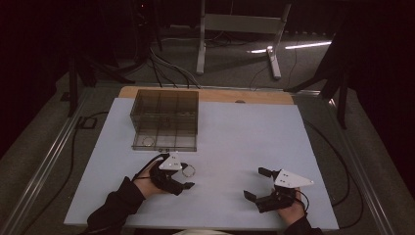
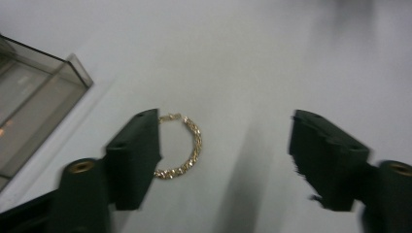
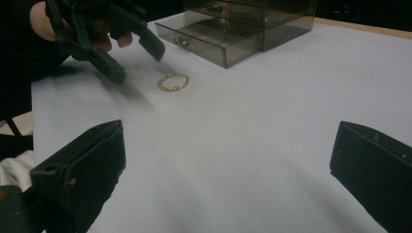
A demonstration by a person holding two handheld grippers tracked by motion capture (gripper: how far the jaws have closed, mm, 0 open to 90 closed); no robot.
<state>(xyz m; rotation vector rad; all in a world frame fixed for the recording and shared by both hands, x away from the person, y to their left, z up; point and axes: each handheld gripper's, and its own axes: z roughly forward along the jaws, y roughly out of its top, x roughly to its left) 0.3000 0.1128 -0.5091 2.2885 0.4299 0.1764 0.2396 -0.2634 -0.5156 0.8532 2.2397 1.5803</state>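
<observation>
A gold chain bracelet lies in a loop on the white tabletop, just in front of a smoky clear drawer box. My left gripper hovers over it, open. In the left gripper view the bracelet lies close to the left jaw, which hides part of it, and the other jaw stands well apart from it. My left gripper has nothing pressed between its pads. My right gripper rests open near the table's front right. In the right gripper view the bracelet lies beside the left gripper.
The drawer box has its lowest drawer pulled out toward me, with a small round item in it. Cables and metal stand legs are on the floor beyond the table. A wooden edge runs along the far side.
</observation>
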